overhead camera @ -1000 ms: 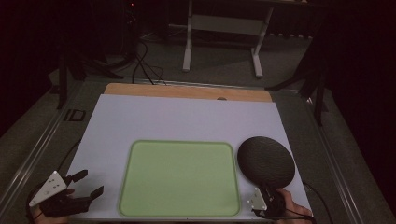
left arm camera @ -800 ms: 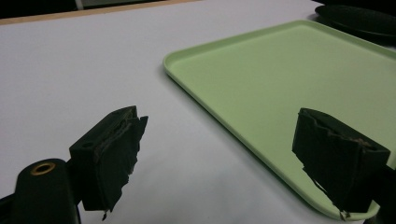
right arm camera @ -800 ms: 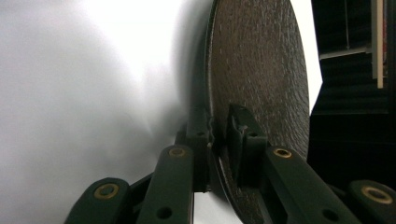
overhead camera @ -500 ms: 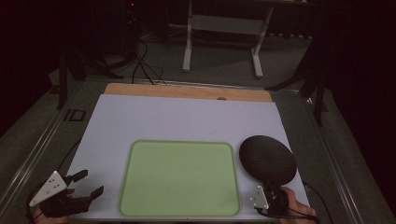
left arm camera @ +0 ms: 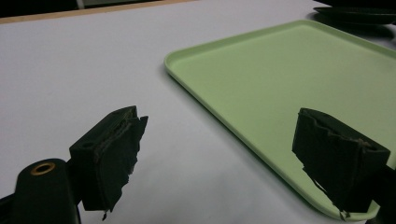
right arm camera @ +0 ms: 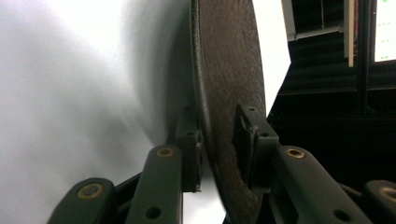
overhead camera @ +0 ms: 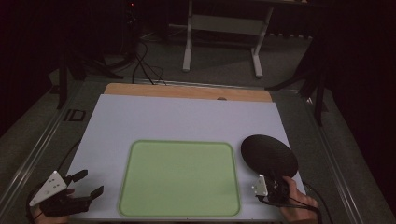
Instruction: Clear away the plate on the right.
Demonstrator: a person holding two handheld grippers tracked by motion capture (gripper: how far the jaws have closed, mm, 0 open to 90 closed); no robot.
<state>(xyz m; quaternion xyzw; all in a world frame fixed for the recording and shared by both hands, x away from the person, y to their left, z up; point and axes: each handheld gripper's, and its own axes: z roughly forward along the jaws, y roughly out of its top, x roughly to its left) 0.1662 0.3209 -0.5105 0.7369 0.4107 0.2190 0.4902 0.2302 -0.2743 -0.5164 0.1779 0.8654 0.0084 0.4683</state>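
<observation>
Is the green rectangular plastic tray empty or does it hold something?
Empty. The green rectangular plastic tray shows a bare floor; the black round plate is beside it.

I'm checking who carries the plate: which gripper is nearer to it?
Right. The right gripper has its jaws around the plate rim; the left gripper sits across the tray.

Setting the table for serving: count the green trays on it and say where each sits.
1. The green tray lies flat at the table's near edge, between the left gripper and the black plate.
</observation>
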